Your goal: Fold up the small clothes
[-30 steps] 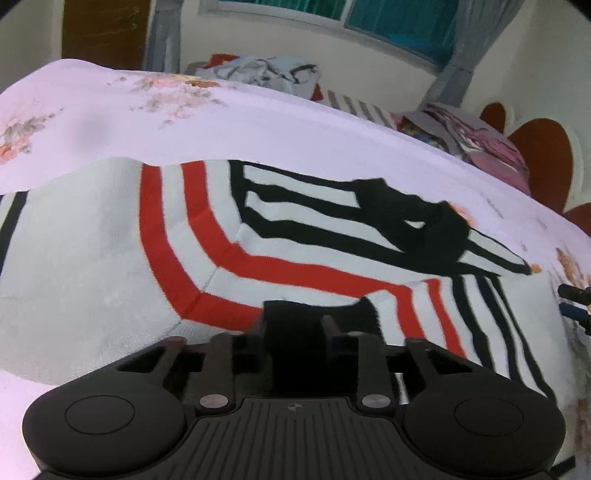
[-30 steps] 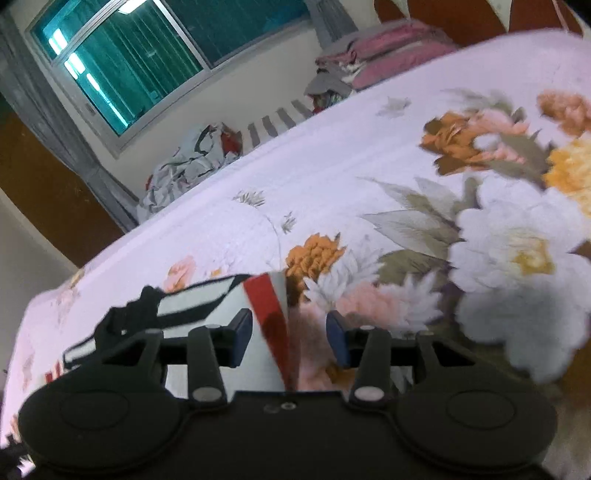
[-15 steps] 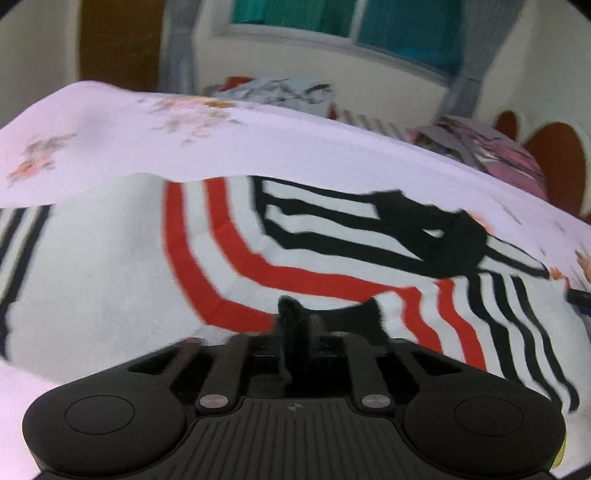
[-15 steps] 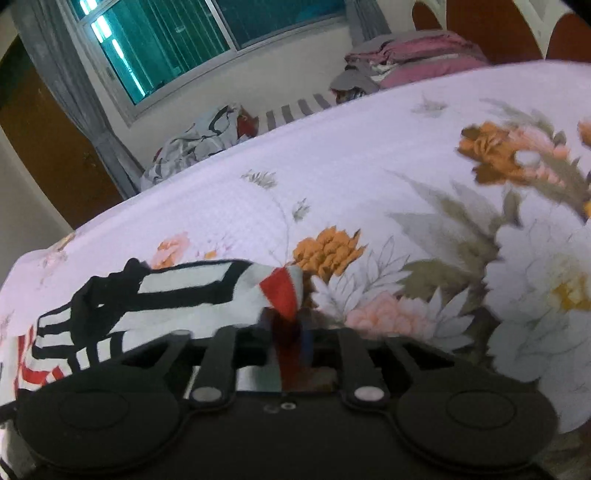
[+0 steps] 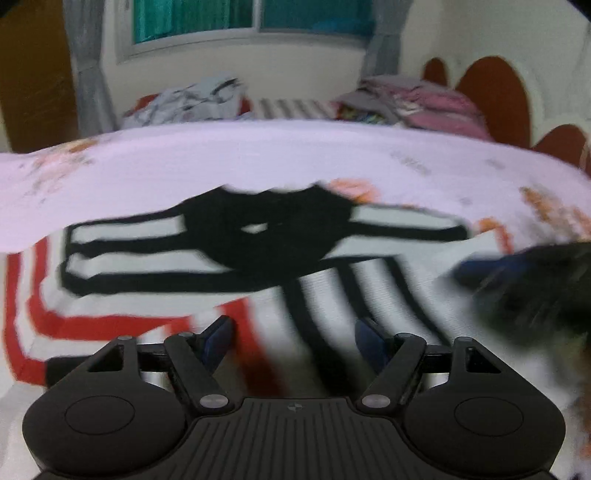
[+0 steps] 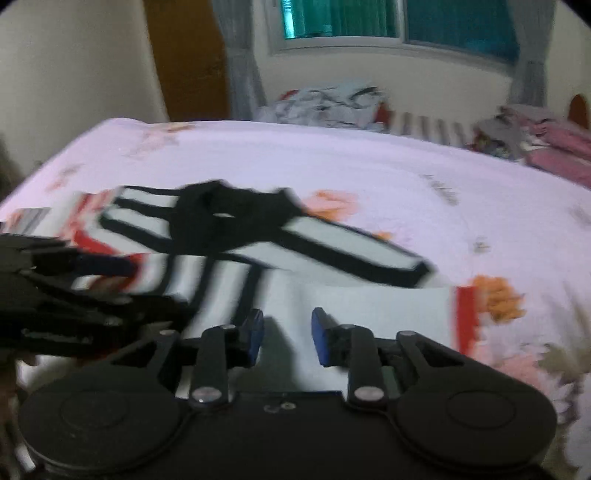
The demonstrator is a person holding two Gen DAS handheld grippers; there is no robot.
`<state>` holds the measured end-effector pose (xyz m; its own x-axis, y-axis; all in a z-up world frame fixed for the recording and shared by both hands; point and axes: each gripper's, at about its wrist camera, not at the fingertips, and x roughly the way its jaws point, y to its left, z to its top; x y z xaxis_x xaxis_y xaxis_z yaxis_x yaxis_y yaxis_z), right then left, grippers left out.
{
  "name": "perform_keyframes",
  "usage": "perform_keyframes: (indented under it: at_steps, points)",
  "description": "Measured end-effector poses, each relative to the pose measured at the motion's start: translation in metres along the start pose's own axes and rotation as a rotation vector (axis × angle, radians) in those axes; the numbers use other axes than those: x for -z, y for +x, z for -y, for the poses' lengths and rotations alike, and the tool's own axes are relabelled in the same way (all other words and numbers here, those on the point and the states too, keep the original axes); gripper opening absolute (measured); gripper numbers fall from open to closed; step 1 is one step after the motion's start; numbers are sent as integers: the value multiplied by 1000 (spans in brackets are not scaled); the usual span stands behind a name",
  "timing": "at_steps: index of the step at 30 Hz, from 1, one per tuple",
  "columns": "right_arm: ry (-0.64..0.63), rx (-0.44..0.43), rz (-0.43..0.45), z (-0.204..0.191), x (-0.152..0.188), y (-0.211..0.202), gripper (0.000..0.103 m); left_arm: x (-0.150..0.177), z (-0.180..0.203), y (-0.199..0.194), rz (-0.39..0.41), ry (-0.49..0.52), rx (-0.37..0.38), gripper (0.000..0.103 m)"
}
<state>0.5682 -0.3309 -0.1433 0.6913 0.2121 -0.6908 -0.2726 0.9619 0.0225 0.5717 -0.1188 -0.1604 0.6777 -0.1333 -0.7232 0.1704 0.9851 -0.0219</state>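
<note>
Both grippers tilt downward over the white knitted garment with black and red stripes just ahead: left gripper opening wide, right gripper closing, blue pads apart, nothing clamped.

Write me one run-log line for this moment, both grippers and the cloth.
left gripper: opening, nothing gripped | right gripper: closing, nothing gripped | striped garment: lying on bedsheet

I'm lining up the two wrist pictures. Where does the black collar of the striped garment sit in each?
Left wrist view: black collar lies centre, slightly above the middle.
Right wrist view: it lies left of centre, above the middle.
Shared landmark: the window on the far wall.
</note>
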Motion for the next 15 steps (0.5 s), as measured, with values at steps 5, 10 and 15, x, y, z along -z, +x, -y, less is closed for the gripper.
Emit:
perform_keyframes:
  at_steps: [5, 10, 15]
  points:
    - [193, 148, -29, 71, 3, 0, 27, 13, -47, -11, 7, -4, -56, 73]
    - [190, 146, 4, 62, -2, -16, 22, 5, -33, -21, 23, 1, -72, 73]
    - [187, 98, -13, 30, 17, -35, 19, 17, 5, -34, 38, 38, 11, 73]
